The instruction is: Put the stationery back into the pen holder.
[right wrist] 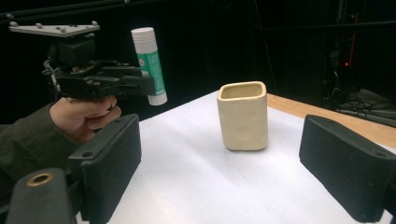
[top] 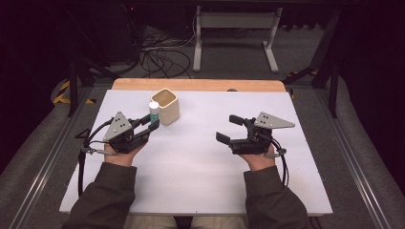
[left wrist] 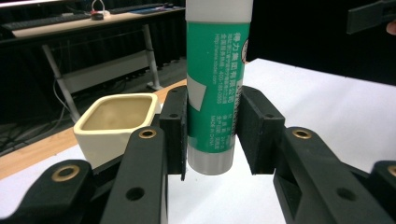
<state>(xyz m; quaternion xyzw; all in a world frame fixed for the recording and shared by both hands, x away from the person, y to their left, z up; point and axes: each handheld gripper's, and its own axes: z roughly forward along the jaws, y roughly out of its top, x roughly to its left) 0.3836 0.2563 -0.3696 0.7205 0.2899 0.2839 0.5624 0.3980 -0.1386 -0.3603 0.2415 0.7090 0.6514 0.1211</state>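
A green and white glue stick (left wrist: 212, 88) stands nearly upright between the jaws of my left gripper (left wrist: 211, 130), which is shut on it and holds it clear of the table. In the high view the glue stick (top: 154, 112) is just left of a cream square cup (top: 166, 105). The cup (right wrist: 243, 115) stands upright and looks empty (left wrist: 115, 125). My right gripper (top: 229, 128) hovers open over the right half of the table, its wide-apart pads (right wrist: 348, 161) framing the cup from a distance. The left gripper (right wrist: 140, 85) also shows there, holding the glue stick (right wrist: 149, 63).
A white board (top: 191, 162) covers the table, with a wooden strip (top: 200, 84) at the far edge. Beyond it are a white desk frame (top: 234, 33) and loose cables (top: 162, 55) on the floor. Dark metal stands flank the table.
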